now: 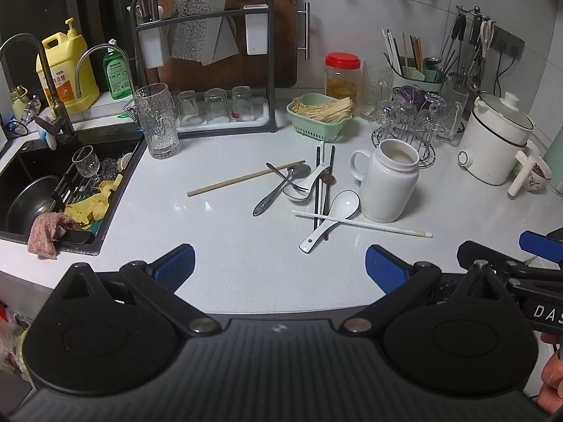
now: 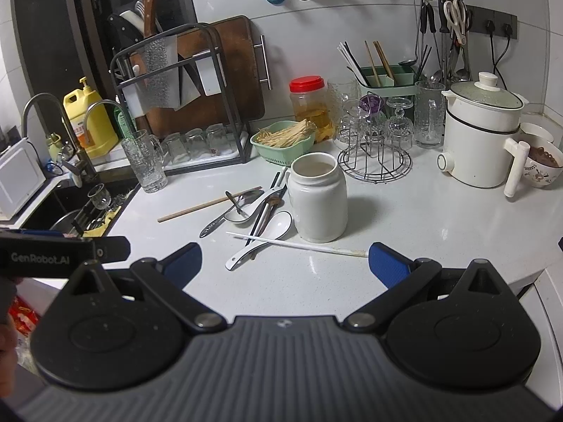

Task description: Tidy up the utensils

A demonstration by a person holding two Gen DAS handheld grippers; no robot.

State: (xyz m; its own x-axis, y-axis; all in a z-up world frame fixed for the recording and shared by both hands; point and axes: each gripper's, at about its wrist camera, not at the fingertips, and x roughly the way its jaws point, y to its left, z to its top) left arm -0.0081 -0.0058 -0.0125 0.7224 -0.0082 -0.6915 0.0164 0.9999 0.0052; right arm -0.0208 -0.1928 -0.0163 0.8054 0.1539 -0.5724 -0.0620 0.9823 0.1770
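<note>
Both grippers, left (image 1: 279, 265) and right (image 2: 284, 263), hover spread wide and empty over the bench's (image 1: 228, 239) front edge. Mid-bench, beside the white jar (image 1: 388, 181), the utensils lie tangled: wooden chopstick (image 1: 246, 178) running left-right, white chopstick (image 1: 362, 224) likewise, white spoon (image 1: 332, 216) handle toward the front.

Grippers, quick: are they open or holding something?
Left gripper: open, holding nothing.
Right gripper: open, holding nothing.

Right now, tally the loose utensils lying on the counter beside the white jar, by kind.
Chopsticks: 4 (wooden, white, black pair)
White spoons: 2 (near one, far one)
Metal spoon: 1
Metal fork: 1
Total: 8
</note>
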